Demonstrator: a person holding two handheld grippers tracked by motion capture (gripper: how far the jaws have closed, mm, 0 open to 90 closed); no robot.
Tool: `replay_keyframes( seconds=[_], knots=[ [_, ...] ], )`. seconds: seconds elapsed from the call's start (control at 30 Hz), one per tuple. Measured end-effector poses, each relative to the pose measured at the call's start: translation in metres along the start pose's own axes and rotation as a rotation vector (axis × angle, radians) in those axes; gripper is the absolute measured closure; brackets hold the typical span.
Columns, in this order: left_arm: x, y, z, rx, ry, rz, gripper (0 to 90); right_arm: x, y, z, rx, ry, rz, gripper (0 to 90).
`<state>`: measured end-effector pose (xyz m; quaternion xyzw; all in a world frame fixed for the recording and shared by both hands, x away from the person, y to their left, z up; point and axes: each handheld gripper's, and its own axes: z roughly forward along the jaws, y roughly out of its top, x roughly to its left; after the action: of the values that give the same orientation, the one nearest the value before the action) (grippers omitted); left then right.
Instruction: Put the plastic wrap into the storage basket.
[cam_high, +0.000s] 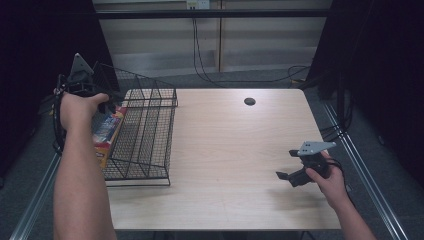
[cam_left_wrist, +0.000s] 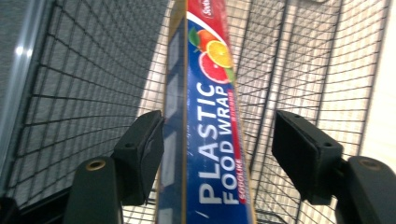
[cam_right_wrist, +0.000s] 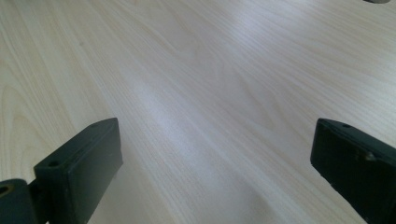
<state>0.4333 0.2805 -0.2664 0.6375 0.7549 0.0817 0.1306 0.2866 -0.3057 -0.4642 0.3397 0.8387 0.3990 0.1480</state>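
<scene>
Two jaws of the left gripper (cam_left_wrist: 217, 158) stand wide apart around a box of plastic food wrap (cam_left_wrist: 212, 140) lying in the wire basket (cam_high: 145, 135); one jaw sits just beside the box's edge, the other well clear, so nothing is clamped. If the aim is to lift it, centring the box between the jaws before closing would likely avoid twisting it against the mesh. White lettering reads "PLASTIC FOOD WRAP", beneath citrus pictures; the red brand panel is unreadable. Over bare table (cam_right_wrist: 201, 93), the right gripper (cam_high: 292, 167) hangs spread and empty.
</scene>
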Motion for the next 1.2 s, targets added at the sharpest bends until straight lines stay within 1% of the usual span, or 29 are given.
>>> replay_keyframes(
  seconds=[0.03, 0.07, 0.1, 0.17, 0.2, 0.23, 0.27, 0.37, 0.4, 0.47, 0.5, 0.63, 0.67, 0.73, 0.77, 0.87, 0.97, 1.03, 1.07, 1.13, 1.17, 1.2],
  knots=[
    [-0.001, -0.001, 0.000, -0.001, -0.006, 0.001, 32.5, 0.000, 0.000, 0.000, -0.001, -0.005, 0.001, 1.8],
    [-0.002, -0.002, 0.001, -0.010, -0.014, 0.003, 32.5, 0.000, 0.000, 0.000, -0.001, -0.005, 0.001, 1.8],
    [-0.003, -0.002, 0.001, -0.023, -0.030, -0.009, 26.4, 0.000, 0.000, -0.001, 0.001, -0.003, 0.004, 1.8],
    [-0.006, -0.003, -0.001, -0.033, -0.043, -0.003, 25.9, 0.000, 0.000, -0.001, 0.000, -0.004, 0.005, 1.8],
    [-0.007, -0.003, -0.002, -0.036, -0.045, 0.005, 24.2, -0.001, 0.000, -0.001, 0.001, -0.010, 0.003, 1.8],
    [-0.009, -0.004, -0.003, -0.048, -0.050, 0.003, 24.2, -0.001, 0.000, -0.001, 0.001, -0.010, 0.003, 1.8],
    [-0.010, -0.004, -0.003, -0.055, -0.062, 0.007, 20.1, -0.001, -0.001, -0.001, 0.002, -0.008, 0.006, 1.8],
    [-0.015, -0.005, -0.005, -0.078, -0.079, 0.013, 17.8, -0.001, -0.001, -0.001, 0.000, 0.001, 0.007, 1.8],
    [-0.017, -0.005, -0.006, -0.076, -0.096, 0.020, 17.3, -0.001, -0.001, -0.001, -0.002, 0.001, 0.007, 1.8],
    [-0.021, -0.006, -0.007, -0.089, -0.122, 0.027, 14.6, -0.001, -0.001, -0.002, -0.003, -0.001, 0.006, 1.8],
    [-0.022, -0.007, -0.007, -0.095, -0.127, 0.035, 13.3, -0.001, -0.001, -0.002, -0.002, -0.001, 0.005, 1.8],
    [-0.029, -0.009, -0.008, -0.103, -0.148, 0.043, 12.4, -0.001, -0.001, -0.002, -0.003, -0.001, 0.008, 1.8],
    [-0.029, -0.009, -0.007, -0.098, -0.154, 0.057, 12.4, -0.001, -0.001, -0.002, -0.003, -0.004, 0.004, 1.8],
    [-0.033, -0.011, -0.007, -0.101, -0.162, 0.060, 12.1, -0.001, -0.001, -0.002, -0.008, -0.009, 0.007, 1.8],
    [-0.035, -0.012, -0.006, -0.099, -0.166, 0.070, 12.1, -0.001, -0.001, -0.003, -0.009, -0.015, 0.009, 1.8],
    [-0.039, -0.016, -0.004, -0.099, -0.185, 0.072, 12.1, -0.001, -0.002, -0.004, -0.007, -0.007, 0.012, 1.8],
    [-0.044, -0.019, -0.002, -0.098, -0.196, 0.095, 12.1, -0.002, -0.001, -0.005, -0.010, -0.010, 0.017, 1.8],
    [-0.048, -0.021, -0.002, -0.104, -0.229, 0.102, 12.1, -0.002, -0.001, -0.005, -0.012, -0.009, 0.018, 1.8],
    [-0.050, -0.022, -0.002, -0.106, -0.228, 0.106, 12.2, -0.002, -0.001, -0.005, -0.015, -0.014, 0.015, 1.8],
    [-0.056, -0.024, -0.002, -0.110, -0.228, 0.121, 12.2, -0.002, -0.001, -0.005, -0.010, -0.007, 0.015, 1.8],
    [-0.058, -0.025, -0.002, -0.111, -0.236, 0.130, 12.3, -0.002, -0.001, -0.004, -0.008, -0.008, 0.016, 1.8],
    [-0.061, -0.027, -0.002, -0.106, -0.256, 0.135, 12.6, -0.002, -0.002, -0.004, -0.008, -0.005, 0.015, 1.8]
  ],
)
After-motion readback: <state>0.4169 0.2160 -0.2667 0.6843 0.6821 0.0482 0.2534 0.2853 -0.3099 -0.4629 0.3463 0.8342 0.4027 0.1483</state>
